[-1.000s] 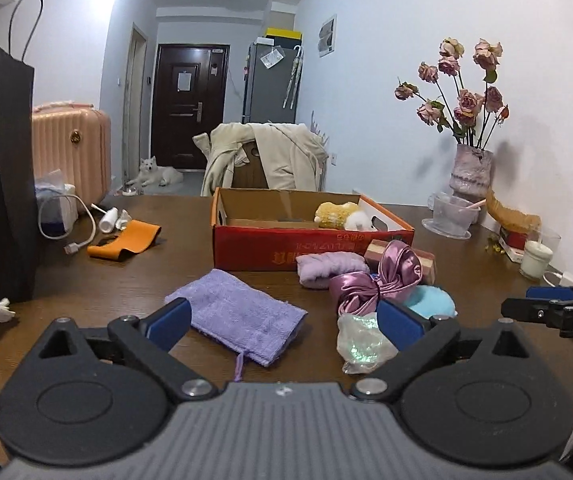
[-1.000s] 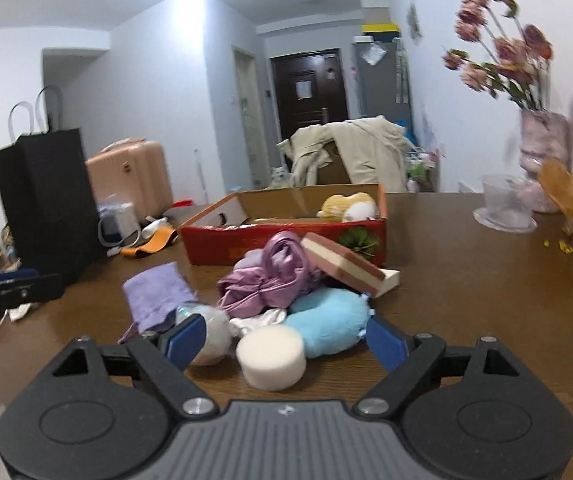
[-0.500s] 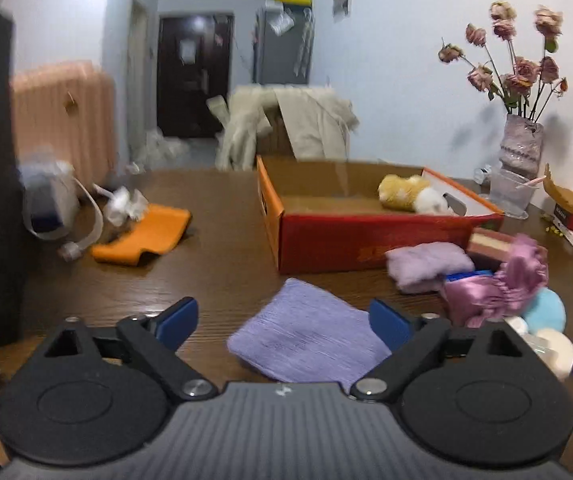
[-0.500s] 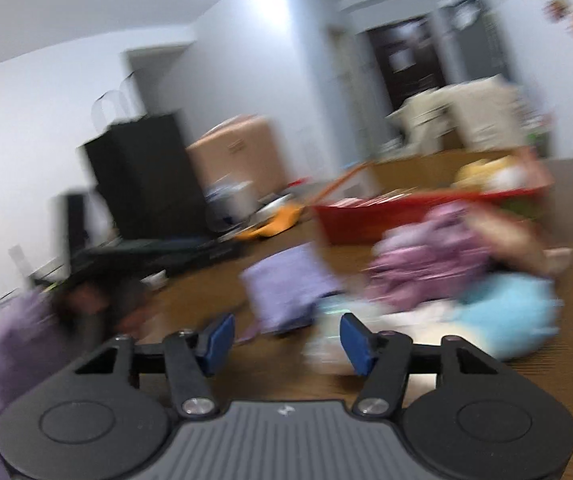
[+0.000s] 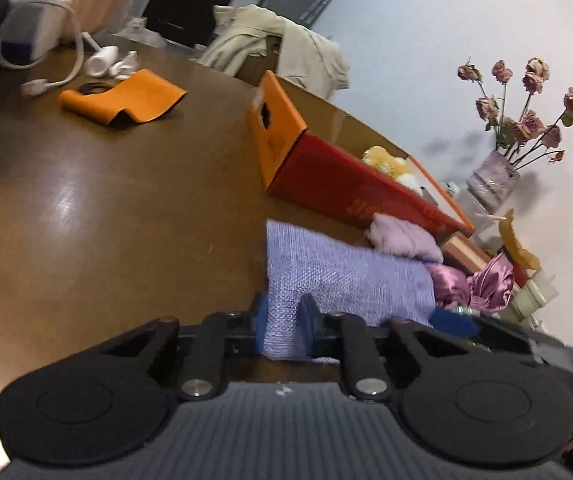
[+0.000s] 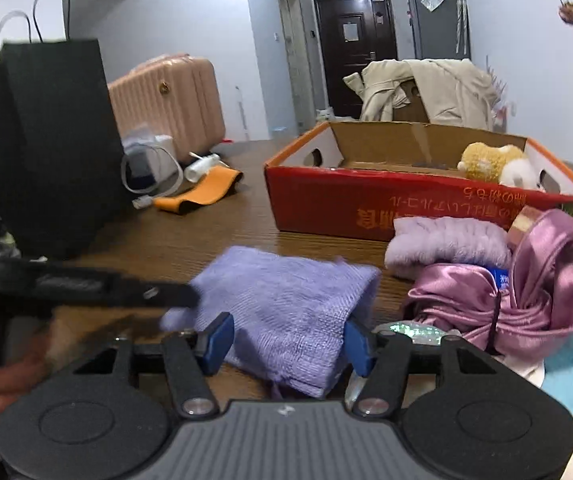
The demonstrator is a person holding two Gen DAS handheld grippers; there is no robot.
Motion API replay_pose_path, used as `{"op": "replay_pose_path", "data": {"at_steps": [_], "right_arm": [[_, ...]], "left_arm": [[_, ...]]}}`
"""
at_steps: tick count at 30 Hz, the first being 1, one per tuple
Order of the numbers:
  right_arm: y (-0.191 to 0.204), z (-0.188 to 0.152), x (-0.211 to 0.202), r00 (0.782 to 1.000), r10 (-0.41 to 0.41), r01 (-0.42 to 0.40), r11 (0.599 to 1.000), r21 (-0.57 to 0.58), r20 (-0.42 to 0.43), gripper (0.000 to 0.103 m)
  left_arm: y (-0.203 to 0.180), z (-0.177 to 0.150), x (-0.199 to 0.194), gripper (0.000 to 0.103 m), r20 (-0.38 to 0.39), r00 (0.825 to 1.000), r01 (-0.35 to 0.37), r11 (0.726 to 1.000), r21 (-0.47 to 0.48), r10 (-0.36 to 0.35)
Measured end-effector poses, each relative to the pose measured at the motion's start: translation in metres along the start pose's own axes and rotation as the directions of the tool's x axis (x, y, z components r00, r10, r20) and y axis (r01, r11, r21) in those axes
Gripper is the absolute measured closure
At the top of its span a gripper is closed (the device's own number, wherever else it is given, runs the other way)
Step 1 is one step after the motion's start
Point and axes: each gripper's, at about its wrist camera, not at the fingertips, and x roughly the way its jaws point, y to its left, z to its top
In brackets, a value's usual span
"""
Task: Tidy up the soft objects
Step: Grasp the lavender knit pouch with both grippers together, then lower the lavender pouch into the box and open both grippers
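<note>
You had both tools on the purple cloth (image 6: 286, 312), which lay on the surface (image 5: 98, 216) just in front of the red box (image 6: 414, 208). A second earlier your left tool (image 5: 282, 320) stood spread wide above the cloth; its jaws had just been closing, and now they were pressed nearly together, pinching the cloth's near edge between the blue pads. Your right tool (image 6: 284, 340) had also come in from the pile of soft things beside the cloth. Its jaws had narrowed from their wide spread to about half and stood either side of the cloth's near end, the pads close against the fabric. Whether they were truly squeezing it or only bracketing it, the pictures do not settle.

The cloth itself had gone from lying flat to being bunched and lifted a little at the end nearest you, so the grip on the left side looked real. The box stood open behind the cloth with only a yellow plush toy (image 6: 486, 160) and something white in its far corner, leaving plenty of room.

That suggests you had started on the cloth, either to fold it or to carry it into the box. The satin bow (image 6: 526, 296) and the fuzzy pink piece (image 6: 446, 244), both beside the cloth and nearer the box, were still waiting.
</note>
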Motion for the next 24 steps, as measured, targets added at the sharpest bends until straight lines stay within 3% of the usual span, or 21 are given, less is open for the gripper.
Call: {"op": "replay_pose_path", "data": {"at_steps": [4,5,6,8,10,14,19,24], "right_arm": [[0.005,-0.006,0.002,0.999,-0.027,0.025,0.998,-0.061,-0.019,0.049],[0.006,-0.008,0.000,0.999,-0.021,0.020,0.997,-0.070,-0.026,0.055],[0.006,-0.009,-0.001,0.999,-0.017,0.015,0.997,-0.072,-0.027,0.070],[0.008,-0.010,-0.006,1.000,0.012,-0.014,0.997,-0.077,-0.022,0.078],[0.012,-0.009,-0.016,0.999,0.043,-0.043,0.995,-0.086,-0.001,0.089],[0.016,0.005,-0.043,0.994,0.090,-0.083,0.991,-0.107,0.066,0.093],[-0.003,0.055,-0.075,0.972,0.148,-0.127,0.984,-0.121,0.180,0.093],[-0.056,0.136,-0.053,0.973,0.124,-0.099,0.986,-0.131,0.195,0.093]], "left_arm": [[-0.004,-0.014,-0.015,0.091,0.038,0.999,-0.010,1.000,-0.013,0.010],[-0.004,-0.015,-0.017,0.091,0.042,0.999,-0.025,1.000,-0.009,0.026],[-0.006,-0.016,-0.018,0.092,0.044,0.998,-0.042,0.999,-0.006,0.043],[-0.011,-0.019,-0.023,0.096,0.061,0.997,-0.057,0.998,0.007,0.057],[-0.016,-0.022,-0.034,0.097,0.094,0.995,-0.022,1.000,0.008,0.021],[-0.040,-0.014,-0.055,0.098,0.174,0.984,0.032,0.999,0.041,-0.038],[-0.075,0.043,-0.064,0.098,0.244,0.964,0.079,0.990,0.116,-0.106],[-0.106,0.132,-0.013,0.098,0.225,0.962,0.116,0.979,0.165,-0.152]]}}
